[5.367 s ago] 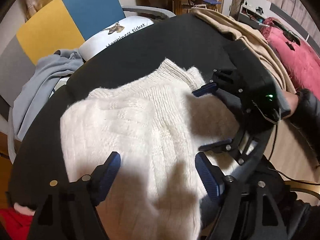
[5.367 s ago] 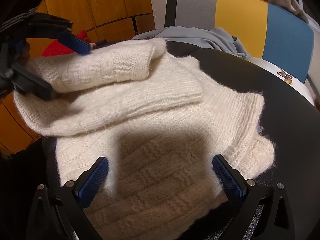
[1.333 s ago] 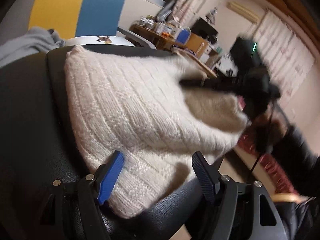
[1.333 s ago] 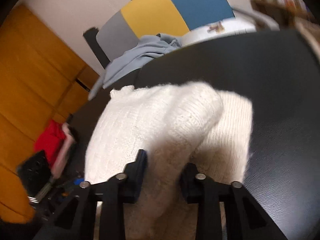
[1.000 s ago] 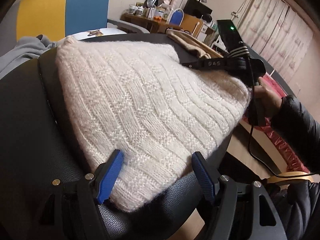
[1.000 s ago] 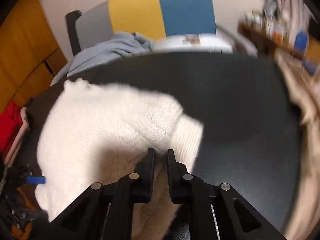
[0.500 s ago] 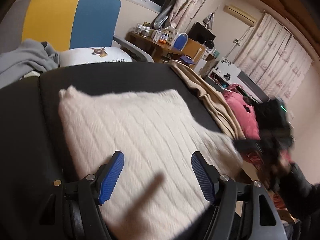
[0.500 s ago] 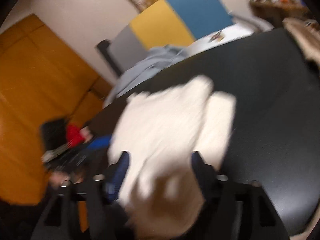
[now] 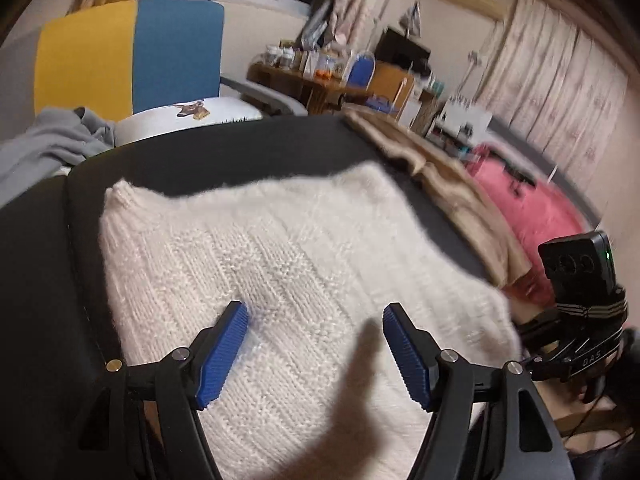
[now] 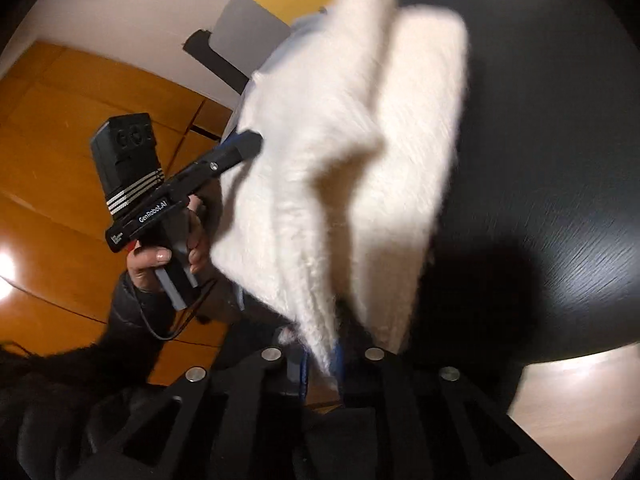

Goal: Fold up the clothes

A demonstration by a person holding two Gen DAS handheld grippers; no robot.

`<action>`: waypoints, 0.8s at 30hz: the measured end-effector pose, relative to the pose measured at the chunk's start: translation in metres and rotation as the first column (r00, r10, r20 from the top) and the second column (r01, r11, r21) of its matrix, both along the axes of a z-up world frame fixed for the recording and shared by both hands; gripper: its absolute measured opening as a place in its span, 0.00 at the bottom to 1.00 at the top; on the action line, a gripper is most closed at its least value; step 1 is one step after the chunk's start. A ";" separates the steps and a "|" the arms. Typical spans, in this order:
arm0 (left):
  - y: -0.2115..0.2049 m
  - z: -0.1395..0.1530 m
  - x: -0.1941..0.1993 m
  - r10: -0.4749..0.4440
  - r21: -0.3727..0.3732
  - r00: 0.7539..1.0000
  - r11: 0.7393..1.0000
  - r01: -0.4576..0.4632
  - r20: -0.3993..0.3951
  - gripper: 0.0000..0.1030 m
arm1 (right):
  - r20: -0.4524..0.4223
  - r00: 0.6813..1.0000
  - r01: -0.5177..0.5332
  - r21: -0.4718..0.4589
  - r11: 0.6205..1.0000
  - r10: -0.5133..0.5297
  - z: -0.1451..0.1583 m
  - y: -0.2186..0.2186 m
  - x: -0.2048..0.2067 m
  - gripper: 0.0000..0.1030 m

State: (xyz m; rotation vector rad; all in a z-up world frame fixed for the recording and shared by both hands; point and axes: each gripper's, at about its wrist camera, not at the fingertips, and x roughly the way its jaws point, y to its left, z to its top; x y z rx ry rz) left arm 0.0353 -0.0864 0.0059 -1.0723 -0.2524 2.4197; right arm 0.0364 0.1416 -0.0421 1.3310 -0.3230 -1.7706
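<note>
The white sweater [image 9: 288, 280] lies mostly folded on the black table [image 9: 200, 160]; the left gripper [image 9: 314, 350] is spread wide, and the right gripper [image 10: 320, 364], its jaws just closing, pinches the near edge for more folding.

Between the left gripper's [image 9: 314, 350] ribbed blue pads [image 9: 222, 354] lies a cream-white sweater [image 9: 280, 264] in a knitted block pattern, on a black table [image 9: 224, 160]. Beyond it, a yellow-and-blue chair back [image 9: 128, 56]; to its right, tan cloth [image 9: 448, 188] and pink fabric [image 9: 532, 208].
</note>
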 end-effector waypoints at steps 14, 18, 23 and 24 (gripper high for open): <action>-0.026 0.015 0.049 0.054 0.060 0.992 0.997 -0.048 -0.112 0.70 | -0.421 0.895 0.192 0.060 0.980 -0.149 0.087 -0.106 -0.064 0.70; -0.006 -0.013 0.076 0.003 -0.060 0.998 0.998 -0.007 -0.069 0.70 | -0.387 0.922 0.036 0.086 0.996 0.000 0.082 -0.154 -0.096 0.71; 0.002 -0.049 0.091 0.055 -0.078 0.998 0.995 -0.058 -0.042 0.68 | -0.368 0.912 -0.056 0.320 0.946 0.179 0.030 -0.192 -0.127 0.89; 0.005 -0.049 0.091 0.065 -0.083 0.997 0.994 -0.068 -0.040 0.68 | -0.385 0.904 -0.048 0.341 0.939 0.186 0.018 -0.192 -0.130 0.97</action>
